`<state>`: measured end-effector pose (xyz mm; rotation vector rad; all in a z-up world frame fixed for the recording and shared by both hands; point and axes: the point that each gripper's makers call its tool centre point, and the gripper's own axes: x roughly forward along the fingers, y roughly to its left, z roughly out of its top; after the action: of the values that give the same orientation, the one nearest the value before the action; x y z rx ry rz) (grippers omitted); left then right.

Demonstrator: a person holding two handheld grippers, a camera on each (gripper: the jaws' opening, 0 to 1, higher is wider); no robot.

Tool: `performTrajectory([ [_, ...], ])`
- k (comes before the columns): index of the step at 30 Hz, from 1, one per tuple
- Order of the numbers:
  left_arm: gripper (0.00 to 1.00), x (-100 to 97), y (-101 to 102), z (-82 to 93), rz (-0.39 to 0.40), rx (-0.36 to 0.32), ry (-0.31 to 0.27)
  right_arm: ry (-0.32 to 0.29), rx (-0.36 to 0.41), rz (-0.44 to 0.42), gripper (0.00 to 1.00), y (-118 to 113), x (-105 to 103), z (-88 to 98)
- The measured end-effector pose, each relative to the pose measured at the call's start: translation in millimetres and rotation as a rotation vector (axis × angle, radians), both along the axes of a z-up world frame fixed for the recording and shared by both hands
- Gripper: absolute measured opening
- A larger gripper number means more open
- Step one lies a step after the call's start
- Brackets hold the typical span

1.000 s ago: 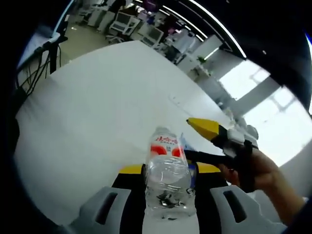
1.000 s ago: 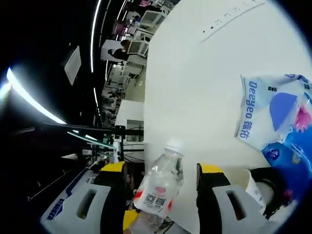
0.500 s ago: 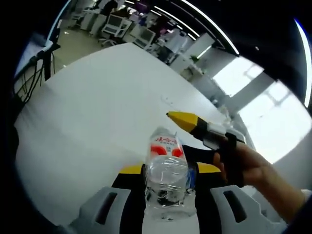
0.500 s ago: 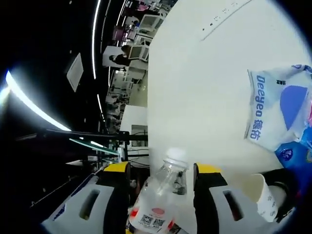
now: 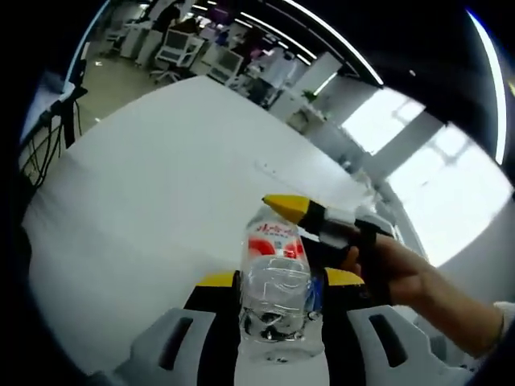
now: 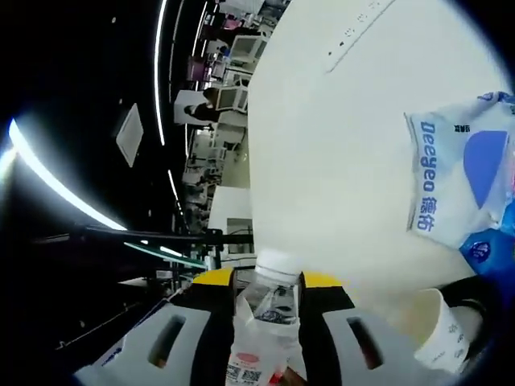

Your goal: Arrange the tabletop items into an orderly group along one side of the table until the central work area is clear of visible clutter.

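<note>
The left gripper [image 5: 275, 299] was clamped on the body of a clear water bottle [image 5: 276, 281], while the right gripper [image 6: 268, 281] had its jaws pressed against the bottle's neck under the white cap [image 6: 278, 260]. For a clean handover, one grip should probably loosen only once the other was firm. Beyond the right gripper's jaws, a paper cup [image 6: 437, 330] and a blue-and-white tissue pack [image 6: 455, 189] lay on the white table [image 6: 338, 145].

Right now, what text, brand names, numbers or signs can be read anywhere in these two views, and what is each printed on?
"Deeyeo", followed by two Chinese characters too small to make out: on the blue and white tissue pack.
Red Chinese characters on the water bottle label: too blurred to read.
A square code on that label, seen in the right gripper view: too small to read.
Small print on the paper cup: unreadable.
</note>
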<state>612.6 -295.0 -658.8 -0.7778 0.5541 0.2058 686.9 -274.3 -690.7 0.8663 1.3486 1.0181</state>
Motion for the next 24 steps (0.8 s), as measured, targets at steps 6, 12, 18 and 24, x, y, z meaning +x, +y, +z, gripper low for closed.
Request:
performTrajectory([
  [6,0.33,1.5,-7,1.6,-0.053,0.055,0.001,-0.056,0.028,0.008,0.21,2,4,16.2],
  [12,0.33,1.8,-9,1.4,-0.091,0.082,-0.002,-0.136,0.074,0.035,0.2,4,6,34.4],
  [18,0.33,1.0,-17,-0.7,-0.148,0.134,0.014,-0.26,0.147,0.088,0.18,8,3,57.9],
  [24,0.32,2.7,-17,-2.7,-0.187,0.205,0.031,-0.504,0.25,0.217,0.17,15,-11,91.3],
])
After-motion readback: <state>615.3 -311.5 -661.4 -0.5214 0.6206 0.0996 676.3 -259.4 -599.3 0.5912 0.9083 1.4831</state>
